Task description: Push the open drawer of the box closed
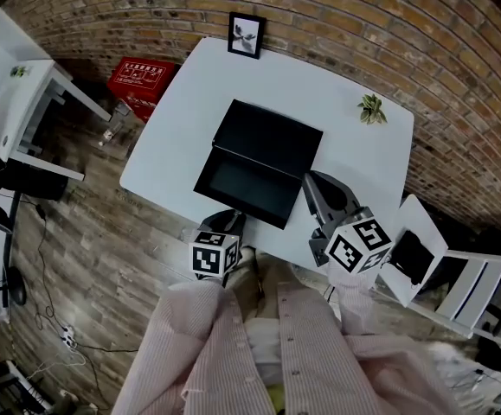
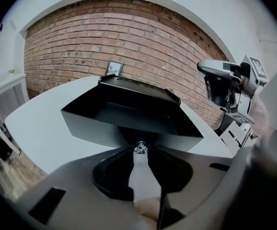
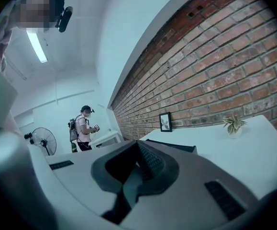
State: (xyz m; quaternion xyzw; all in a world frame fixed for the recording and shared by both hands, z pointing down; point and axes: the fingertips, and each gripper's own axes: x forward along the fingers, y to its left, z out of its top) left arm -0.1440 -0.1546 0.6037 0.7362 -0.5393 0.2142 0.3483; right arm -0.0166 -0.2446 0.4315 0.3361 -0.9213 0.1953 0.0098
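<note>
A black box (image 1: 272, 135) sits mid-table with its drawer (image 1: 243, 188) pulled out toward me. In the left gripper view the drawer front (image 2: 109, 128) fills the middle, with a small metal knob (image 2: 139, 148) on it. My left gripper (image 2: 139, 152) is right at the drawer front, its tips closed against that knob from both sides; from the head view the left gripper (image 1: 224, 224) is at the drawer's near edge. My right gripper (image 1: 313, 183) hovers beside the drawer's right corner, shut and holding nothing; the right gripper (image 3: 137, 145) points over the box toward the brick wall.
On the white table (image 1: 185, 102), a framed picture (image 1: 247, 35) stands at the far edge and a small plant (image 1: 371, 108) at the far right. A red box (image 1: 140, 82) and white shelving (image 1: 34, 119) stand left, a white chair (image 1: 458, 275) right. A person (image 3: 83, 128) stands far off.
</note>
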